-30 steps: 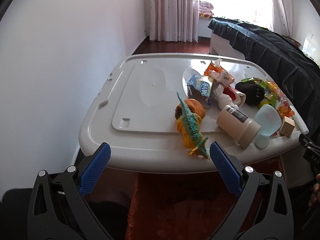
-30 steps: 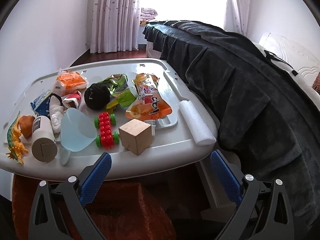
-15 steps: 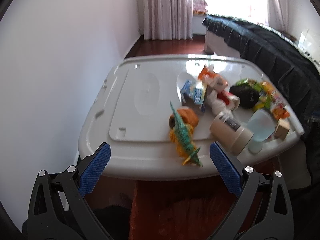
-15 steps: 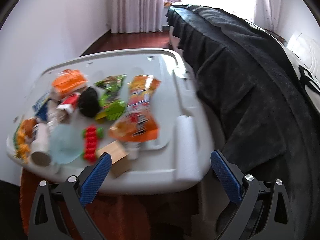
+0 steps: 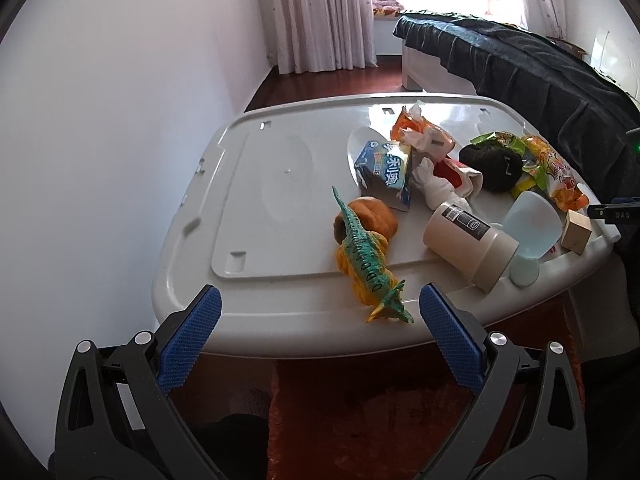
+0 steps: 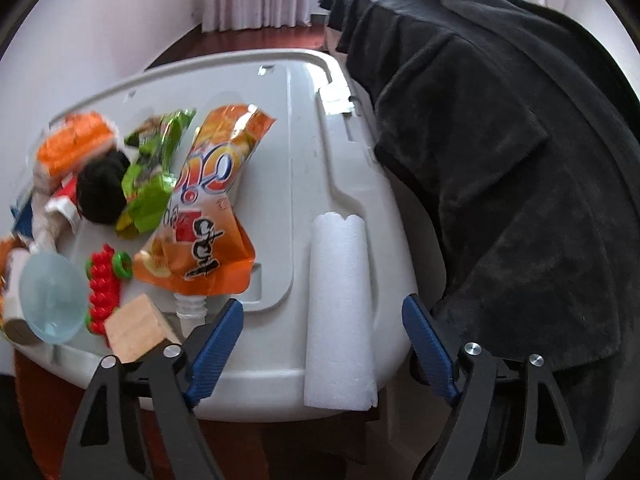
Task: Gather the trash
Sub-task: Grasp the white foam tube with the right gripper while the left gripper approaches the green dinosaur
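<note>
Trash lies mixed with toys on the white plastic table [image 5: 280, 184], mostly on its right half. In the right wrist view, a white foam roll [image 6: 340, 312] lies lengthwise along the table's right edge, its near end at the table's near rim. The right gripper [image 6: 322, 346] straddles that roll: its blue fingers [image 6: 216, 340] stand on either side of it with clear gaps, so nothing is gripped, and the jaws have just been closing from their widest. Left of the roll lies an orange drink pouch [image 6: 208, 208] with its spout toward the near edge, and beyond it a green wrapper [image 6: 154, 168] and an orange snack bag [image 6: 74, 144]. A wooden block [image 6: 134, 332], a red toy car [image 6: 104, 284] and a pale blue cup [image 6: 50, 296] sit at the near left (this corner is a little blurred, so finer details are uncertain).

In the left wrist view, the left gripper [image 5: 320, 344] hovers off the table's near edge, its fingers [image 5: 188, 344] spread wide and empty. Just beyond them a toy dinosaur [image 5: 366, 260] lies on the near rim, touching what looks like a brown bun [image 5: 370, 216]. Farther right are a blue milk carton [image 5: 386, 170], a beige bottle [image 5: 468, 244] on its side, and a black round object [image 5: 492, 164]. A dark bed [image 6: 500, 120] stands close along the table's right side.
</note>
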`<state>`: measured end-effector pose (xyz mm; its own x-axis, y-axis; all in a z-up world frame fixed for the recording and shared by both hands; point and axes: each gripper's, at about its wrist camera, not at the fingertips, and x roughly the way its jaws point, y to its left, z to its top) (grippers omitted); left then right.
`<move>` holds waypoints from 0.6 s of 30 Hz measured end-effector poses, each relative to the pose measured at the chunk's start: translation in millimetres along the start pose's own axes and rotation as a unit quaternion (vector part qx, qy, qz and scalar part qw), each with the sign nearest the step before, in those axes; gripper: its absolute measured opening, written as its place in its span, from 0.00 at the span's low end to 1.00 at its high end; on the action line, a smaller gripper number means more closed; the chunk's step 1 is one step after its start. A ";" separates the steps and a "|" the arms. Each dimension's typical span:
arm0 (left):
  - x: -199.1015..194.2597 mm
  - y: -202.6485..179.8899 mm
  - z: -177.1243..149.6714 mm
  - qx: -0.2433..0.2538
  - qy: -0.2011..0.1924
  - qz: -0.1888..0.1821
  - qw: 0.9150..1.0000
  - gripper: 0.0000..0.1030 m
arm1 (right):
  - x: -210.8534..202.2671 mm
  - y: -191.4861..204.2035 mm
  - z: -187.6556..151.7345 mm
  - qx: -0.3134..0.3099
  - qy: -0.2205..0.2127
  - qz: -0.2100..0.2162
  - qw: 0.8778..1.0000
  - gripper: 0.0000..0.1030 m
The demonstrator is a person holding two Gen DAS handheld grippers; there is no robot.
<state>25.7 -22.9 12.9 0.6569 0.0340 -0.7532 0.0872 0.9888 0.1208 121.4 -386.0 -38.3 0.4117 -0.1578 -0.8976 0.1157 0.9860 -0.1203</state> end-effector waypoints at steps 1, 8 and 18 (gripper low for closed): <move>0.4 -0.4 0.1 0.000 0.000 0.001 1.000 0.94 | 2.9 2.4 -0.2 -0.009 0.004 -0.005 1.000 0.72; 4.0 -1.1 0.9 -0.002 0.001 -0.001 1.000 0.94 | 13.2 1.2 -5.5 -0.021 0.027 -0.009 0.999 0.57; 6.6 -7.2 -2.6 0.005 -0.005 -0.015 1.000 0.94 | 14.2 0.6 -7.0 0.024 0.027 0.045 0.998 0.18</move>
<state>27.4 -29.4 5.4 0.6608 0.0040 -0.7506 0.1144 0.9878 0.1060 120.9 -387.2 -54.0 0.3733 -0.0650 -0.9255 0.1238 0.9921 -0.0197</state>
